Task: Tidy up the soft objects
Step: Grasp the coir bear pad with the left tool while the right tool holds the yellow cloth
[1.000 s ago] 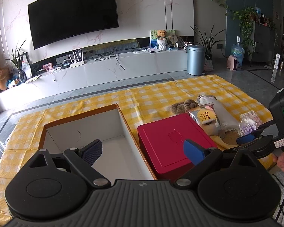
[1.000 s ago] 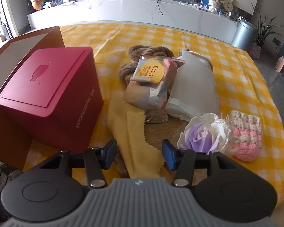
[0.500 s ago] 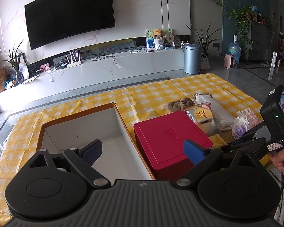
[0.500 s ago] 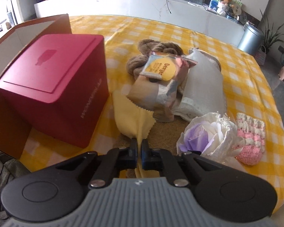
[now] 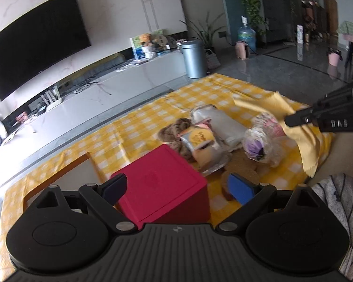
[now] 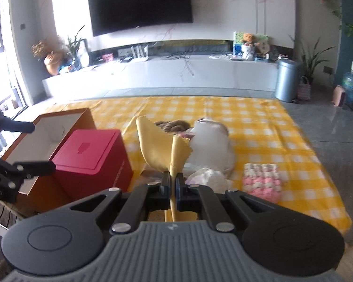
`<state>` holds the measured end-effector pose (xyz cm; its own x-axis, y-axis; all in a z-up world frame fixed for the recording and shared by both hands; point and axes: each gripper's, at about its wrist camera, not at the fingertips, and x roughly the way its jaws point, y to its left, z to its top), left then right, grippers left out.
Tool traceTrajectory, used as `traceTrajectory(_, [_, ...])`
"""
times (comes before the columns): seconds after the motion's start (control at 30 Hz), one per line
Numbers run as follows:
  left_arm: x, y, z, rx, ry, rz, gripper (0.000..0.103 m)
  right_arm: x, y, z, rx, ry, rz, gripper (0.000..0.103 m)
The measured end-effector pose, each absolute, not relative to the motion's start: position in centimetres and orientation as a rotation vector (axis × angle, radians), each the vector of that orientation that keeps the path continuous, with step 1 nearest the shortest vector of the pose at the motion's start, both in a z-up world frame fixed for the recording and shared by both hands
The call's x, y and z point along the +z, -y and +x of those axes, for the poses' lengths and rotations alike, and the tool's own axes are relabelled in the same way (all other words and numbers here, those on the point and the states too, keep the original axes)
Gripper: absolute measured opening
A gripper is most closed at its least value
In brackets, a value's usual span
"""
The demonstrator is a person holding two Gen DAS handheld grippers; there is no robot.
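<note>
My right gripper (image 6: 173, 181) is shut on a yellow cloth (image 6: 157, 145), which hangs lifted above the checkered table. The left wrist view shows that gripper (image 5: 291, 119) at the right with the cloth (image 5: 306, 141) draped below it. My left gripper (image 5: 176, 188) stands open and holds nothing, above the red box (image 5: 157, 171). On the table lie a purple-white fabric flower (image 5: 258, 143), a brown knotted rope (image 5: 174, 131), a white pouch (image 5: 226, 127), a yellow-labelled packet (image 5: 197, 138) and a pink crochet piece (image 6: 262, 178).
An open cardboard box (image 6: 66, 114) with a white inside stands left of the red box (image 6: 89, 155). A brown round mat (image 5: 242, 174) lies by the flower. A striped sleeve (image 5: 341, 199) is at the lower right. A grey bin (image 6: 287, 80) stands beyond the table.
The right gripper closed on the yellow cloth and lifted it off the table. The left gripper swung right, from over the open cardboard box to over the red box.
</note>
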<state>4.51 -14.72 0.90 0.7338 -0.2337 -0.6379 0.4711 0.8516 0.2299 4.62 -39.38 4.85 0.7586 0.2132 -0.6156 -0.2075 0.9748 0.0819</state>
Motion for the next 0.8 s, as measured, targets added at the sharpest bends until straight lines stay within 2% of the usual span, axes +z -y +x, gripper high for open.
traceTrajectory(0.17, [-0.7,18.7,6.9,-0.501,-0.714,0.338,0.103,5.5,42.5,2.6,0.145,-0.639,0.068,0.001])
traceTrajectory(0.47, [-5.6,24.5,11.4,-0.57,-0.913,0.449,0.103,2.0,44.4,2.7,0.136,-0.686,0.115,0.001])
traceTrajectory(0.63, [-8.5,26.2,13.4,-0.499,-0.953,0.544,0.103,0.5,44.6,2.9,0.144,-0.714,0.125,0.001])
traceTrajectory(0.73, [-10.0,26.5,14.7,-0.495,-1.031,0.501,0.103,0.1,44.8,3.1,0.144,-0.721,0.132,0.001])
traceTrajectory(0.8, [-10.3,26.7,14.8,-0.482,-1.01,0.509,0.103,-0.1,44.9,3.3,0.143,-0.721,0.14,0.001])
